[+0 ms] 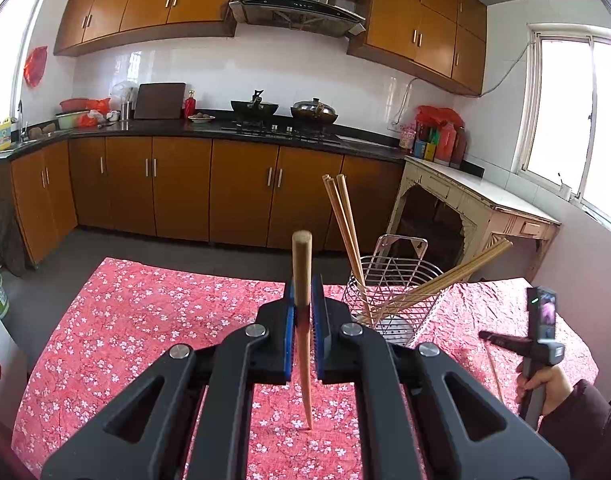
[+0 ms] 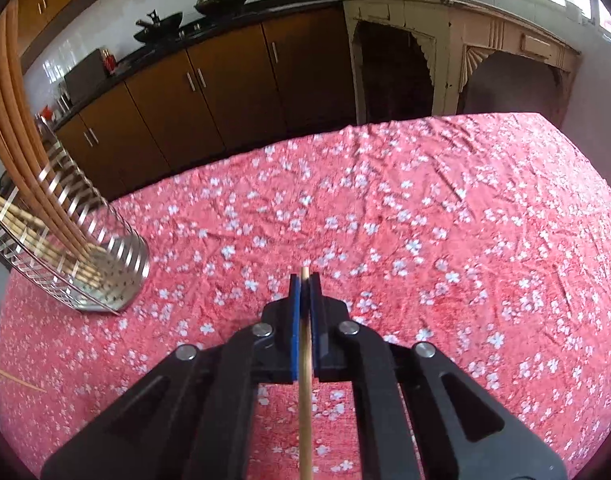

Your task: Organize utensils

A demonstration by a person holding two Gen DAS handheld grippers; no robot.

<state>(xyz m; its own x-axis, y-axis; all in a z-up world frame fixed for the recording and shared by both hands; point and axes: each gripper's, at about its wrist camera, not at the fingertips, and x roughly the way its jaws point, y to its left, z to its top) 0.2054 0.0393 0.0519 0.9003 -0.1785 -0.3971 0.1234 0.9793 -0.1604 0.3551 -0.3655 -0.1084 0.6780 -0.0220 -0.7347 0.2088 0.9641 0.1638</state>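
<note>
The table (image 2: 445,208), covered by a red floral cloth, fills the lower field of both wrist views. From my left wrist, the wire utensil holder (image 1: 389,300) stands at about 2 o'clock from my tongs, near the far edge of the table. It already contains several chopsticks (image 1: 345,232): one group stands nearly upright, another leans out toward 3 o'clock. From my right wrist, the same holder (image 2: 85,256) sits at 9 o'clock, well apart from my fingertips.

Step in hand, as I judge it: loading loose chopsticks into the holder, one per tool.

My left gripper (image 1: 303,320) is pressed together on a single chopstick (image 1: 302,264). Its blunt end points up at 12 o'clock; its tip points down at 6 o'clock, near the cloth, contact not determinable. My right gripper (image 2: 304,300) is likewise clamped on a thinner chopstick (image 2: 305,400), which runs back along the jaw line toward 6 o'clock, its end just clearing the pads.

One loose chopstick (image 2: 13,376) lies on the cloth at the left edge of the right-wrist view.

Next move, in my estimate: carry one held stick over the holder rim, tip downward, clear of the leaning group, then release.
</note>
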